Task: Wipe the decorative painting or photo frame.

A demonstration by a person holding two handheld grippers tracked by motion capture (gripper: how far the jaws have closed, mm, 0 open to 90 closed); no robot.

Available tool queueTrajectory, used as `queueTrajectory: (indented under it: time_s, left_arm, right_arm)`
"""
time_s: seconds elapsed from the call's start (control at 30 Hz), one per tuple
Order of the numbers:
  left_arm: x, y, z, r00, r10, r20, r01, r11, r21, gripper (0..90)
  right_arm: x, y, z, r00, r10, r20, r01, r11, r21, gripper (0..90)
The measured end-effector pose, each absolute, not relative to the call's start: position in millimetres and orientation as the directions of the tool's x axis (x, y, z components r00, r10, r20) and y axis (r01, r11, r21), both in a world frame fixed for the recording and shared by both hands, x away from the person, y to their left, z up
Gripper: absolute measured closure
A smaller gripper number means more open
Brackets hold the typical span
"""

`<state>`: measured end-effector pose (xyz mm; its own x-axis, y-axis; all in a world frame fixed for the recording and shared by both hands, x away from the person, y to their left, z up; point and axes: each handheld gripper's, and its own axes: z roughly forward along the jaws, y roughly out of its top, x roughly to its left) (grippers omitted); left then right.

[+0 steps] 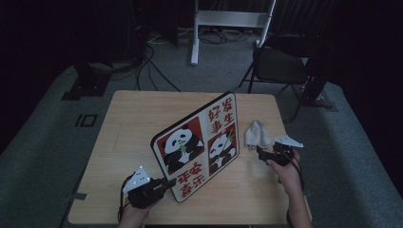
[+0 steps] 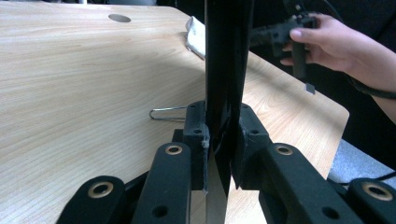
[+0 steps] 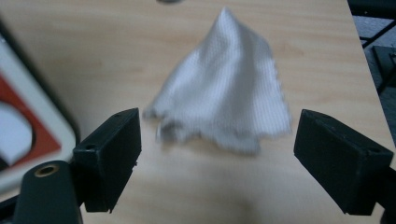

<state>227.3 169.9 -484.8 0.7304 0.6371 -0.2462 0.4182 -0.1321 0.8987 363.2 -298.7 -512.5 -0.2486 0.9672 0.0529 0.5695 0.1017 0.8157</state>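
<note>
under the board (image 2: 226, 70), a wire stand (image 2: 164, 113)

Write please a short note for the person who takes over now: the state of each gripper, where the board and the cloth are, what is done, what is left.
Left gripper: shut on the lower edge of the panda board, holding it tilted up on the table.
Right gripper: open, empty, pointed at the cloth, not touching it.
Cloth: crumpled on the table, right of the board, just ahead of the right gripper.
Done: board gripped and propped.
Left: probably take the cloth and wipe the board; no wiping is under way.
</note>
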Motion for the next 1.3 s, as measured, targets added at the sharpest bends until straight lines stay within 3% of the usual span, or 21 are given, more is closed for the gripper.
queueTrajectory:
  time_s: [0.47,0.67,0.9,1.3]
  left_arm:
    - [226.9,169.8,-484.8,0.735,0.633,-0.245,0.417,-0.136,0.899,78.9]
    - [227.1,170.0,-484.9,0.736,0.630,-0.246,0.416,-0.136,0.899,78.9]
    - [227.1,169.9,-485.1,0.738,0.629,-0.243,0.413,-0.137,0.900,78.8]
    - [227.8,170.4,-485.5,0.742,0.625,-0.244,0.413,-0.138,0.900,78.8]
  right_arm:
    - [426.4,-285.6,-519.6,-0.252,0.963,0.094,0.577,0.071,0.814,18.0]
    - [447.0,-282.7,-532.1,-0.209,0.975,0.080,0.575,0.057,0.816,17.8]
    - [457.3,-277.9,-543.4,-0.210,0.975,0.078,0.616,0.070,0.784,17.9]
    - [457.9,-275.4,-549.0,-0.208,0.977,0.041,0.652,0.108,0.750,28.1]
